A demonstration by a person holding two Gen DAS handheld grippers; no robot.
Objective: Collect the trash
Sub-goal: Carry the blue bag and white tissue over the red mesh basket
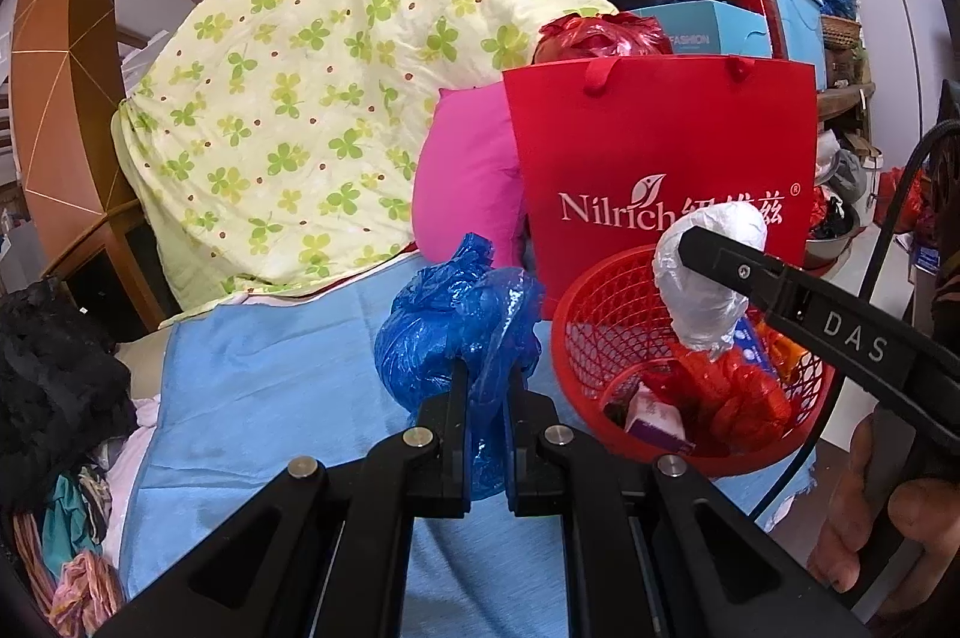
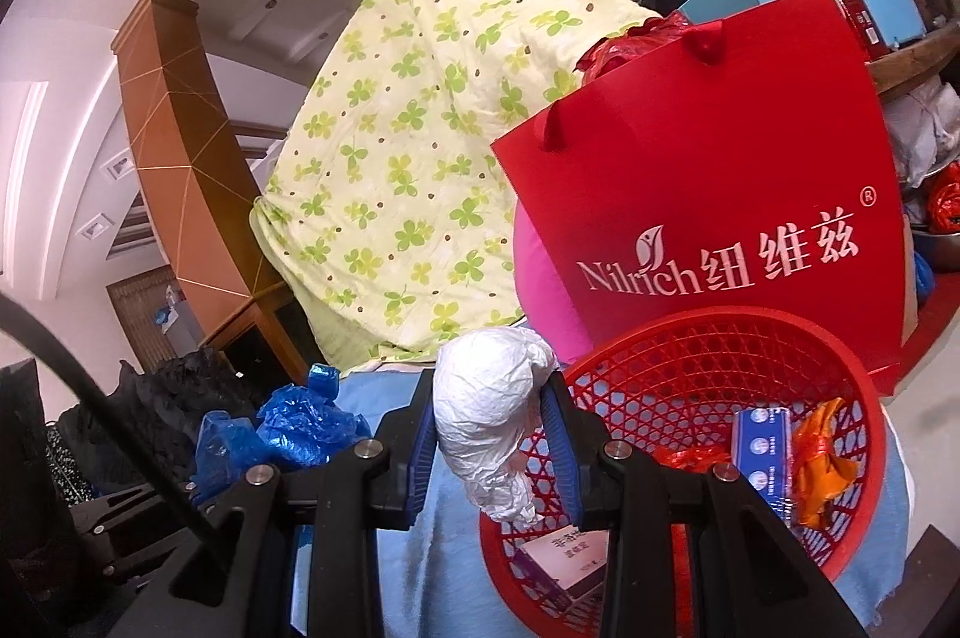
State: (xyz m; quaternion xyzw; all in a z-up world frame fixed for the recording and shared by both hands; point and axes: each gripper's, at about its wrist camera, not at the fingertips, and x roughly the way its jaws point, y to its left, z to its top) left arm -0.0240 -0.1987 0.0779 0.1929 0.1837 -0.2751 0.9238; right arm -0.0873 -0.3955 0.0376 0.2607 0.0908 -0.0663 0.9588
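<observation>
My left gripper point(image 1: 485, 386) is shut on a crumpled blue plastic bag point(image 1: 447, 320), held just above the light blue cloth point(image 1: 270, 398), left of the red mesh basket point(image 1: 600, 314). My right gripper point(image 2: 487, 398) is shut on a crumpled white plastic bag point(image 2: 486, 416) and holds it over the basket's left rim point(image 2: 690, 332). In the left wrist view the white bag point(image 1: 702, 284) hangs above the basket from the right gripper. The basket holds red and orange plastic point(image 2: 819, 458) and small boxes point(image 2: 762, 440). The blue bag also shows in the right wrist view point(image 2: 300, 428).
A red Nilrich paper bag point(image 1: 660, 158) stands right behind the basket, with a pink cushion point(image 1: 468, 170) and a green clover-print quilt point(image 1: 312, 98) to its left. Dark clothes point(image 1: 54, 386) lie at the left. Boxes and bins point(image 1: 780, 2) are stacked behind.
</observation>
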